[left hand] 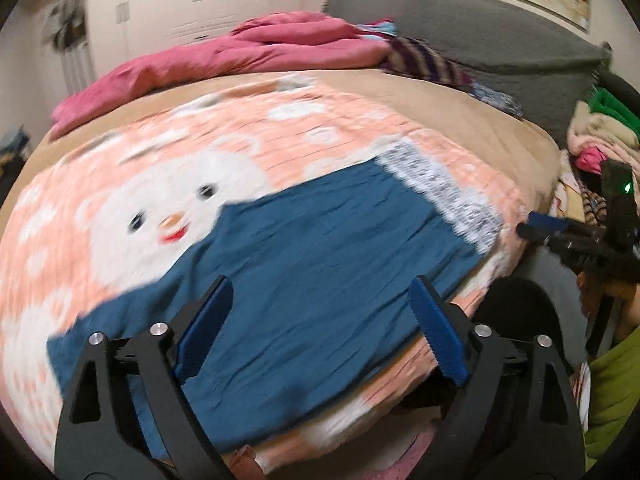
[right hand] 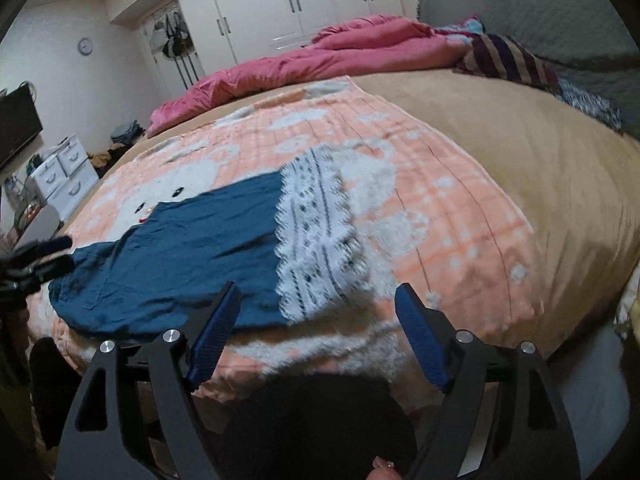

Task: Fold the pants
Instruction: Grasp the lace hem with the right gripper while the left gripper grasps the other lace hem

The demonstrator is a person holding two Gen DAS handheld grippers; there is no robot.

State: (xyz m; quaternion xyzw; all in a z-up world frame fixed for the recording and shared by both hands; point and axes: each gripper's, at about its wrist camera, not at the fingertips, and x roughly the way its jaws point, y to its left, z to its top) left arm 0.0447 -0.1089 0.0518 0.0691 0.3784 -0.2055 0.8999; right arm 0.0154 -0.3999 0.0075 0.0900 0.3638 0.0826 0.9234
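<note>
Both tongs, left tongs (left hand: 320,324) and right tongs (right hand: 318,336), hang spread wide with nothing gripped. Blue pants (left hand: 304,264) lie flat on the peach blanket (right hand: 460,220) near the bed's edge, lace hem (right hand: 316,232) farthest right, probably smoothed for folding.

The left tool (left hand: 320,292) points forward with its two blue-padded fingers (left hand: 208,328) spread wide apart, nothing between them. The right tool (right hand: 318,300) is likewise spread, its blue pads (right hand: 420,340) well apart and gripping nothing. In the left wrist view, the right tool (left hand: 532,230) shows at the right edge, level and pointing left, with a hand (left hand: 600,292) partly visible under its black body; whether its fingers are parted cannot be told there. In the right wrist view, the left tool (right hand: 56,254) appears at the left edge, pointing right, its dark tips blurred.
</note>
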